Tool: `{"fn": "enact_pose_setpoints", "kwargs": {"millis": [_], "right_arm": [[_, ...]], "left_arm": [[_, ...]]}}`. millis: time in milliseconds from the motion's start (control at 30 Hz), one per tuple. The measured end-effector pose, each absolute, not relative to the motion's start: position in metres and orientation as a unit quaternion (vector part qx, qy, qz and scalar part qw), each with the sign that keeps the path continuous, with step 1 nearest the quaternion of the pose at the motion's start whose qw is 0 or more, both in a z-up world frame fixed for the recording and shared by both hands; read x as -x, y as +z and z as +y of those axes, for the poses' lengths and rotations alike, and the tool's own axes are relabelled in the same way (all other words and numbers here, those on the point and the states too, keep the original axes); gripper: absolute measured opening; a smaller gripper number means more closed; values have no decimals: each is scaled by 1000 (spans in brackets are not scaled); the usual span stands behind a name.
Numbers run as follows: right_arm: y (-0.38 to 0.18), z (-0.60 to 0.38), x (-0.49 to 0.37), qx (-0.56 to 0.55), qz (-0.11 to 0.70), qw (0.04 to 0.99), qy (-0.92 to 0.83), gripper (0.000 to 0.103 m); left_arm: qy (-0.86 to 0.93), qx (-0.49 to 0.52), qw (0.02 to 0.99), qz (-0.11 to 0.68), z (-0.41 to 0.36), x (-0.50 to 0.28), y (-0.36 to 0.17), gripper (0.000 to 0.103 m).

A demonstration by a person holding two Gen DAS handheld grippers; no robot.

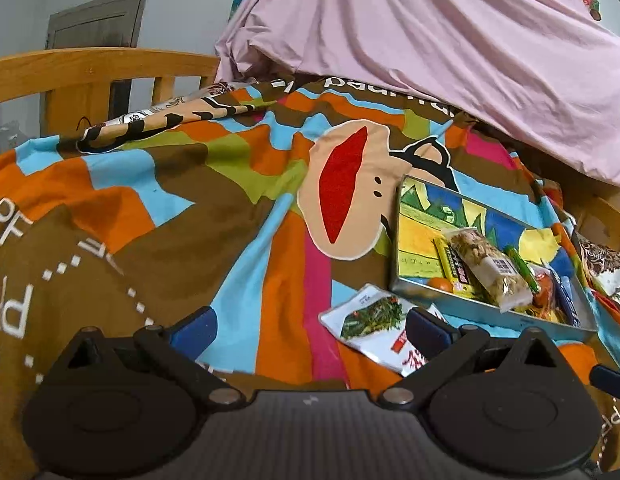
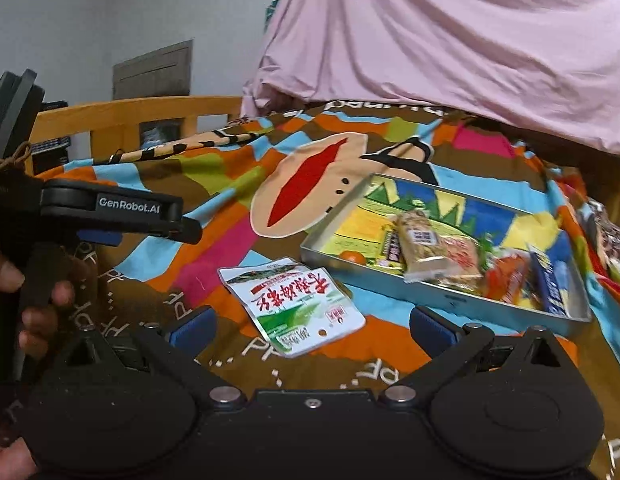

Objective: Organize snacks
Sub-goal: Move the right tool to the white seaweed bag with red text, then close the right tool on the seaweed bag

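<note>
Now: last packet sits out of the tray

Right claw (image 2: 311, 326) spread wide, holding nothing, and the white snack packet (image 2: 294, 304) lies flat on the bedspread (image 2: 190, 184) dead ahead between my fingers, long axis slanting away to the left. Left claw (image 1: 310, 328) gapes empty too, packet off to its right. Tin tray (image 2: 449, 300) waits just beyond, right. I reckon the right claw is nearer.

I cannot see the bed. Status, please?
Both hand-held grippers open, empty. One packet loose on blanket, beside tray. Nothing in the way.
</note>
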State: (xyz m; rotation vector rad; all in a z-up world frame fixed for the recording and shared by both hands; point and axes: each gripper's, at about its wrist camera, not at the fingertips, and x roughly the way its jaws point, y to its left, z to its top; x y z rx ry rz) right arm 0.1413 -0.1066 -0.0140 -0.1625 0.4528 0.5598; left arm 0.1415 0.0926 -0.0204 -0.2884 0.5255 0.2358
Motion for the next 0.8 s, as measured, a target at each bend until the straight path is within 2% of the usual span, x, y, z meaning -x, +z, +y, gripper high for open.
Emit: {"fn": "enact_pose_setpoints", "kwargs": {"millis": [233, 533, 800], "right_arm": [[-25, -84, -180, 107, 246, 904, 334, 102], [-51, -44, -233, 225, 245, 861, 385, 102], [-62, -32, -266, 200, 273, 842, 420, 102]], "left_arm": [[130, 157, 942, 266, 102, -146, -31, 102], [134, 127, 944, 274, 95, -150, -39, 102], [118, 134, 947, 268, 95, -159, -39, 102]]}}
